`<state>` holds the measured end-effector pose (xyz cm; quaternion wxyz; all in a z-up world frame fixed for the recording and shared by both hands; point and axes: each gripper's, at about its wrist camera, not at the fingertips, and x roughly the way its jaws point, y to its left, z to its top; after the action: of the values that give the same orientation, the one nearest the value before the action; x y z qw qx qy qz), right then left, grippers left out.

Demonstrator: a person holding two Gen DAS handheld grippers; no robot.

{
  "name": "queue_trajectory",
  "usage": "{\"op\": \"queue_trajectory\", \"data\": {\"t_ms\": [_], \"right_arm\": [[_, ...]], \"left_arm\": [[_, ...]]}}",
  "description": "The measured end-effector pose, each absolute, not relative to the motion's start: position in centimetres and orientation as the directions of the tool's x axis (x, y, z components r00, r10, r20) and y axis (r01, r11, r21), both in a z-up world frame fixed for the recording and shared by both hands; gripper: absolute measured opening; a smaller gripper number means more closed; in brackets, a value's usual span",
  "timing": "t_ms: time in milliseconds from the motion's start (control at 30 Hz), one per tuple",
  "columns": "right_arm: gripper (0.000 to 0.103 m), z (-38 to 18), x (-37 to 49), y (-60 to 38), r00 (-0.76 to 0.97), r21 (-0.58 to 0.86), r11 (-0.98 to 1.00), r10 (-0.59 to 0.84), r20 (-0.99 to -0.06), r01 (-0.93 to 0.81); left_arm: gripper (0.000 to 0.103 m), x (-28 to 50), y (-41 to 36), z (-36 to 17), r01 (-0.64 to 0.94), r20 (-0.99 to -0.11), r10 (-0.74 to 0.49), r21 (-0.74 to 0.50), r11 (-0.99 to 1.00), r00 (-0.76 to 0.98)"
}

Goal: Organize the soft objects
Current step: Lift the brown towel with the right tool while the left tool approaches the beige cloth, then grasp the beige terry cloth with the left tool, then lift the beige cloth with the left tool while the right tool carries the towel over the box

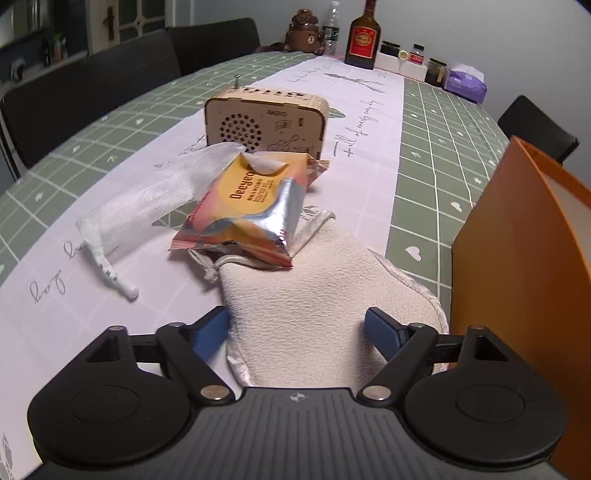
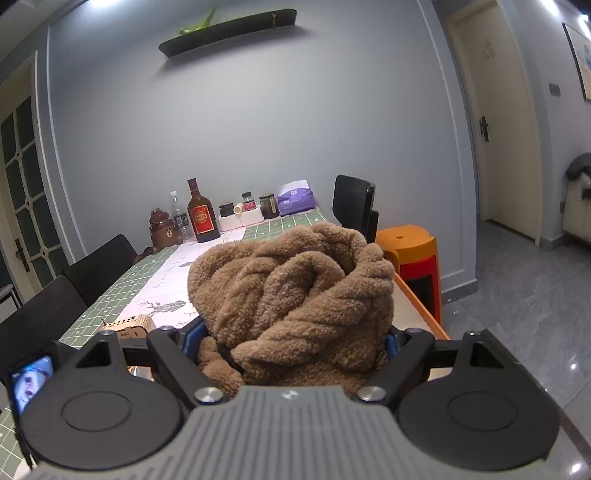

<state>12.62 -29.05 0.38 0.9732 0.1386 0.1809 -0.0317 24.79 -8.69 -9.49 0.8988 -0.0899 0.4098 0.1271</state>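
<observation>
1. Orange box: we are seeing it standing at the table's right edge, cut off by the frame.
2. Brown fleece bundle: we are carrying it clamped in the right gripper; its pads are hiding beneath it.
3. Cream cloth: we are straddling its near end with the left gripper, jaws spread wide and not pressing; its long axis is running away toward the wipes packet overlapping its far tip.

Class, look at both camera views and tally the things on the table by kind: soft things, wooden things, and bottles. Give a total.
Soft things: 5, the brown fleece, cream towel, mesh pouch, wipes pack, plush bear
Wooden things: 1, the radio
Bottles: 2, the amber bottle and the clear water bottle
Total: 8
</observation>
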Motion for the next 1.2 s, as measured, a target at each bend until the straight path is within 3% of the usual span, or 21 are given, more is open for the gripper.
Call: {"op": "queue_trajectory", "data": {"t_ms": [100,167,200,267,300,433,1200], "right_arm": [[0.083,0.2,12.8,-29.6,0.929,0.262,0.959,-0.004,-0.371,0.109],[0.083,0.1,12.9,-29.9,0.927,0.260,0.959,-0.004,-0.375,0.110],[0.083,0.1,13.0,-30.0,0.927,0.263,0.959,-0.004,-0.375,0.110],[0.083,-0.1,13.0,-30.4,0.926,0.272,0.956,0.002,-0.377,0.108],[0.083,-0.1,13.3,-30.4,0.926,0.275,0.955,0.004,-0.378,0.108],[0.083,-0.4,13.2,-30.8,0.925,0.280,0.952,-0.009,-0.380,0.125],[0.083,0.3,10.4,-30.2,0.943,0.275,0.952,-0.037,-0.331,0.134]], "left_arm": [[0.095,24.3,-9.2,-9.8,-0.287,-0.736,0.164,-0.043,0.957,0.656],[0.062,23.9,-9.6,-9.8,-0.248,-0.704,0.157,-0.029,0.968,0.693],[0.054,23.7,-9.9,-9.8,-0.235,-0.691,0.166,-0.007,0.972,0.704],[0.015,23.2,-10.3,-9.6,-0.203,-0.683,0.139,-0.013,0.979,0.717],[0.012,23.1,-10.7,-9.5,-0.178,-0.681,0.132,0.003,0.984,0.720],[0.010,22.8,-11.3,-9.6,-0.148,-0.664,0.141,0.046,0.988,0.734],[0.010,18.5,-8.6,-6.1,0.001,-0.575,-0.035,-0.059,0.998,0.818]]}}
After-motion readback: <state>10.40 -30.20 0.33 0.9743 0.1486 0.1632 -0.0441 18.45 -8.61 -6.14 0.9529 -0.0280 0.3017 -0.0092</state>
